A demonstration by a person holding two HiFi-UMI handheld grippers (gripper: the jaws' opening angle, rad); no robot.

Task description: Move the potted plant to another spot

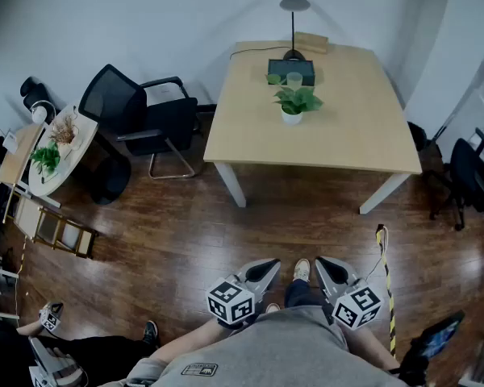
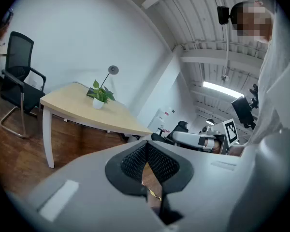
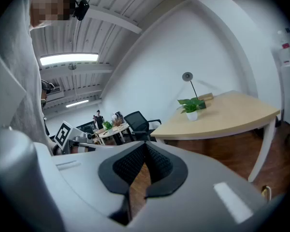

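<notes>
So far nothing is done: the potted plant (image 1: 293, 103) sits on the bench (image 1: 347, 135) at twelve o'clock, well apart from the left gripper (image 1: 266, 268) and right gripper (image 1: 326, 266), whose fingers are closed and empty.

A pale wooden bench (image 1: 347, 135) stands on a dark plank floor (image 1: 226, 232) by white walls (image 1: 145, 14). A black chair (image 1: 133, 115) sits beside it.

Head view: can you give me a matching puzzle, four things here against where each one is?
1 potted plant
2 desk lamp
3 black chair
4 right tongs

A shut, above the wood floor
B far edge of the table
C left of the table
D middle of the table

Pairs: 1-D, 2-B, 3-C, 4-A
</notes>
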